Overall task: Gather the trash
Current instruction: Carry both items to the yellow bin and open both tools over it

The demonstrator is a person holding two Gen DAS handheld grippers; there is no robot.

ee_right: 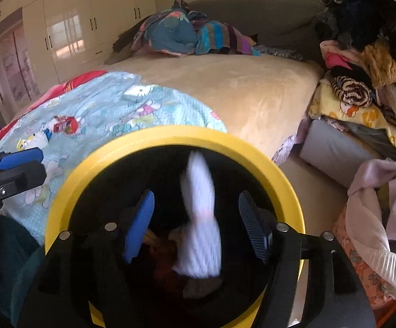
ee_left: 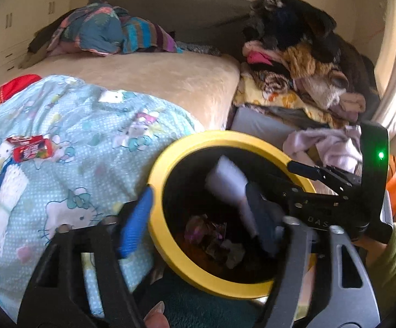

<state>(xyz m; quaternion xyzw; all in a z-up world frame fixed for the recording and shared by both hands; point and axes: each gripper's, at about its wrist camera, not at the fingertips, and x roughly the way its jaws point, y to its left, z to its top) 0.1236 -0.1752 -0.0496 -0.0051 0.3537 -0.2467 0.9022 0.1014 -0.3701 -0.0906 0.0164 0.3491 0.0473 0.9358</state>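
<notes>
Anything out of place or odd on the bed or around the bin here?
Yes: a red snack wrapper lies loose on the Hello Kitty blanket, not in the yellow-rimmed bin. A blurred white piece is in the bin's mouth, between the open right tool's fingers, touching neither.

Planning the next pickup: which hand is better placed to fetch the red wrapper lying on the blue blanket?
Probably left: the left gripper, open, sits at the bin's blanket-side edge, nearer the red wrapper. The right gripper is open over the bin.
</notes>
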